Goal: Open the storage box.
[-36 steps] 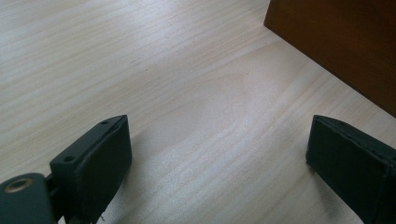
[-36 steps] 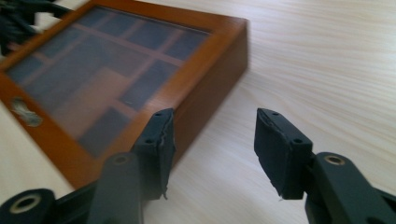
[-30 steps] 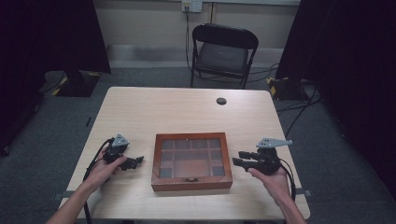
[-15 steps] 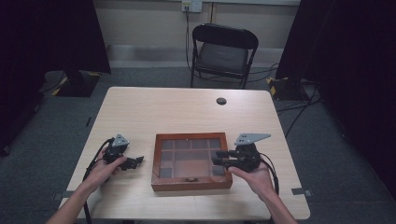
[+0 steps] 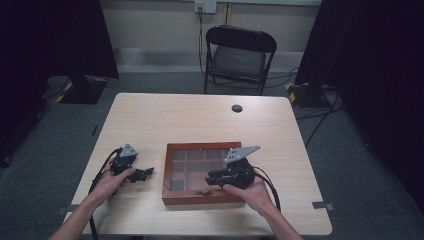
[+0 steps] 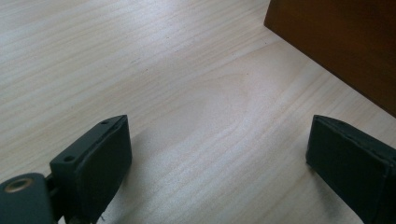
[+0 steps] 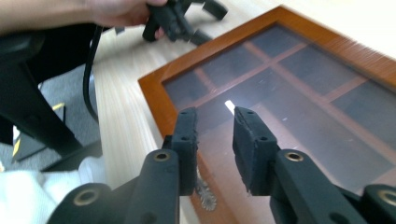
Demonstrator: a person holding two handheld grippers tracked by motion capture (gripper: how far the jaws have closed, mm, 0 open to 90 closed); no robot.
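A brown wooden box (image 5: 172,198) with a glass lid over several compartments lies near the table's front edge. My right gripper (image 5: 212,177) hovers over the front right part of the lid. In the right gripper view its jaws (image 7: 215,116) stand a narrow gap apart with nothing between them, above the glass (image 7: 299,107) and close to a small metal clasp (image 7: 204,191) on the box's front rim. My left gripper (image 5: 145,173) rests low on the table to the left of the box. In the left gripper view its jaws (image 6: 219,135) are wide open over bare wood, with the box's corner (image 6: 345,42) ahead.
A small dark round disc (image 5: 237,108) lies near the table's (image 5: 175,120) far edge. A black folding chair (image 5: 240,50) stands behind the table. Cables trail on the floor at the right, and dark curtains hang on both sides.
My right gripper has moved left from the bare table beside the box to a spot over the box's lid. The left gripper has stayed where it was.
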